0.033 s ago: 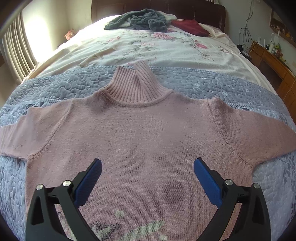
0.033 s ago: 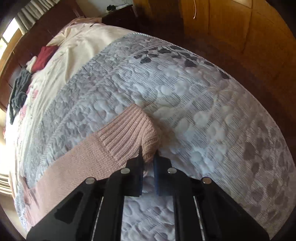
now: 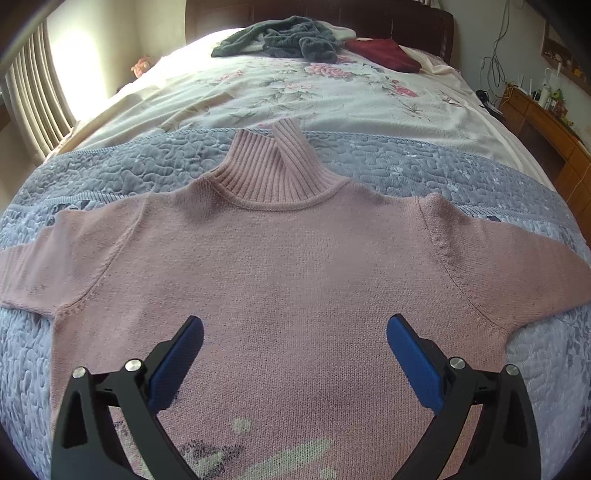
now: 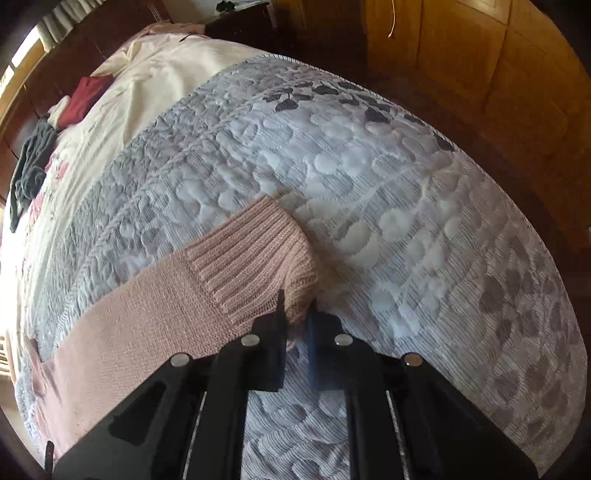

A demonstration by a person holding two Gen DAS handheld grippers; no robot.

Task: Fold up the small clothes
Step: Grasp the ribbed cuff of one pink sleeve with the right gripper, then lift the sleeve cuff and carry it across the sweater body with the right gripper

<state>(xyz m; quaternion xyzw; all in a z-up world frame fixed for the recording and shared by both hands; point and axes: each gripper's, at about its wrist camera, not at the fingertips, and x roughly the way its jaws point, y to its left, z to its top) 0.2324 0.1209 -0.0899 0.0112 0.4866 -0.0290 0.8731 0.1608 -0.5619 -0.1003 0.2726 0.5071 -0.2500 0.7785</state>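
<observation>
Cuff grip thin, slip risk
Right tool point(image 4: 295, 325) clamps only the cuff point(image 4: 258, 254) edge; our left tool point(image 3: 295, 332) hangs apart above the sweater point(image 3: 280, 280).

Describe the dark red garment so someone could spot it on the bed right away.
Look to the far end of the bed, by the dark headboard. The dark red garment lies flat there, right of a crumpled grey-green heap. It is the only deep red piece.

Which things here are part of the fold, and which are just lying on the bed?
In the job: pink sweater; its cuff, pinched in the right tongs; left tongs, open.
Lying about: grey garment; dark red cloth.
</observation>
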